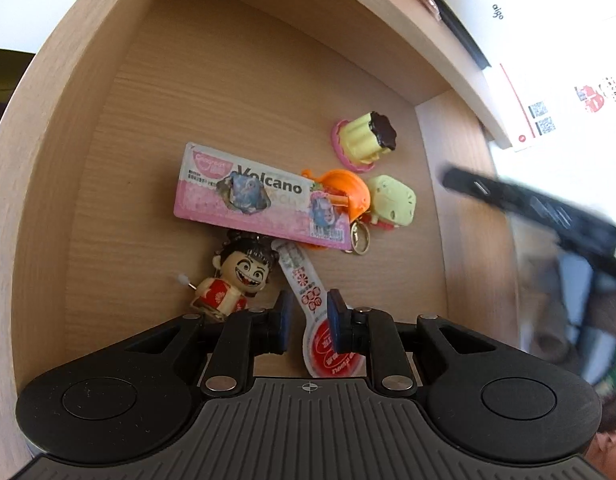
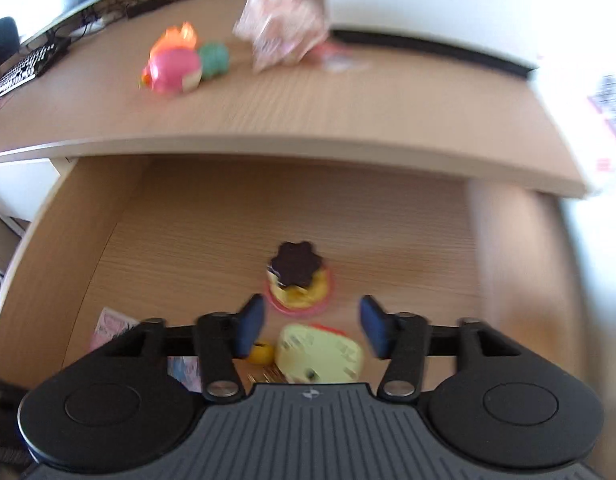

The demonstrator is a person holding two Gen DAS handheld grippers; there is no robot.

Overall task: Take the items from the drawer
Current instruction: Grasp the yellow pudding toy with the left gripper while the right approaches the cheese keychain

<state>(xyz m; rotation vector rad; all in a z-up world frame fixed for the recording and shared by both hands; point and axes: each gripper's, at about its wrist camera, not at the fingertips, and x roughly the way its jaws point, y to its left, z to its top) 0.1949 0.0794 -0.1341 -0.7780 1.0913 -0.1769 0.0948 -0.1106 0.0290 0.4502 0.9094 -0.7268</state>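
The open wooden drawer point(image 1: 156, 112) holds a pink "Volcano" box point(image 1: 252, 196), a yellow pudding toy point(image 1: 365, 138), an orange keychain piece point(image 1: 347, 190), a pale green toy point(image 1: 391, 200), a grinning wind-up doll point(image 1: 236, 280) and a white-and-red sachet point(image 1: 308, 292). My left gripper point(image 1: 311, 320) hangs low over the drawer, narrowly open, its pads either side of the sachet's neck. In the blurred right wrist view, my right gripper point(image 2: 312, 326) is wide open and empty above the pale green toy point(image 2: 319, 356), just short of the pudding toy point(image 2: 298, 276).
The desk top point(image 2: 347, 108) above the drawer carries a pink toy point(image 2: 172, 64), a green toy point(image 2: 214, 60), a crinkled pink bag point(image 2: 280, 32) and a white box point(image 2: 427, 4). A keyboard point(image 2: 20, 68) lies far left. A blurred black part point(image 1: 527, 208) crosses the drawer's right side.
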